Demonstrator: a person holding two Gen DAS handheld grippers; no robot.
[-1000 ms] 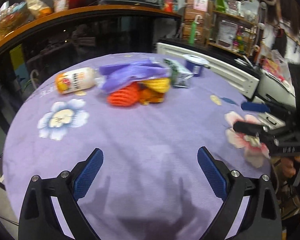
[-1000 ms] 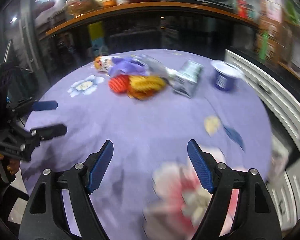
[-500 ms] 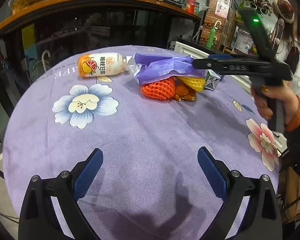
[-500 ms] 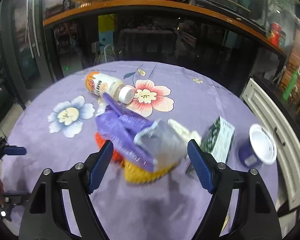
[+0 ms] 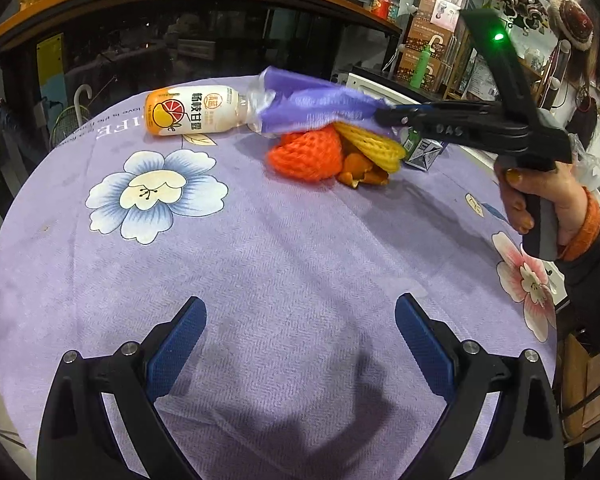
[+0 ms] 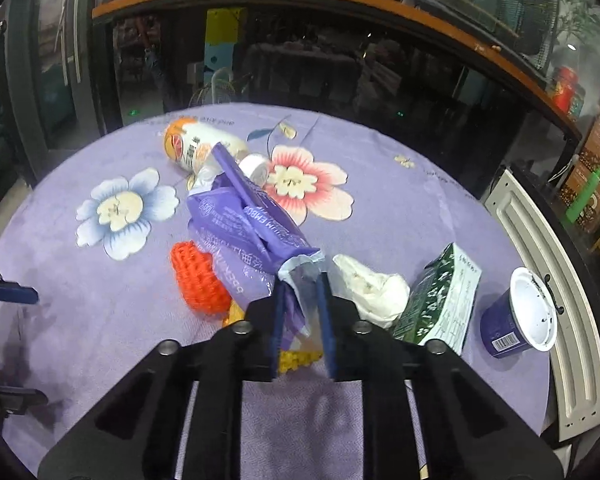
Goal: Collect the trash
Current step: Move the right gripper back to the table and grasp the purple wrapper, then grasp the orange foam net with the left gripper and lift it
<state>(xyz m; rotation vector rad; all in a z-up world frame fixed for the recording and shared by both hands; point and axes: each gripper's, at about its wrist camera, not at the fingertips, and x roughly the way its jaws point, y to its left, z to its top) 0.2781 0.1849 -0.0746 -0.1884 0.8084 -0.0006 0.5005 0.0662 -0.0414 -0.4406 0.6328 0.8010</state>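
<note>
My right gripper (image 6: 302,284) is shut on the end of a purple plastic bag (image 6: 240,220) that lies over the trash pile; it also shows in the left wrist view (image 5: 384,114) gripping the bag (image 5: 312,106). Under the bag lie an orange foam net (image 5: 306,154), a yellow foam net (image 5: 370,144) and orange peel (image 5: 360,174). An orange-and-white drink bottle (image 5: 192,111) lies on its side behind. My left gripper (image 5: 300,344) is open and empty, low over the near part of the table.
A crumpled white tissue (image 6: 370,286), a green carton (image 6: 444,298) and a blue yoghurt cup (image 6: 518,320) lie right of the pile. The round table (image 5: 300,248) has a purple flowered cloth. A dark glass counter stands behind; a white cabinet (image 6: 540,280) is at right.
My right gripper moved in over the pile and shut on the purple bag's end. My left gripper turned slightly toward the pile and stayed open.
</note>
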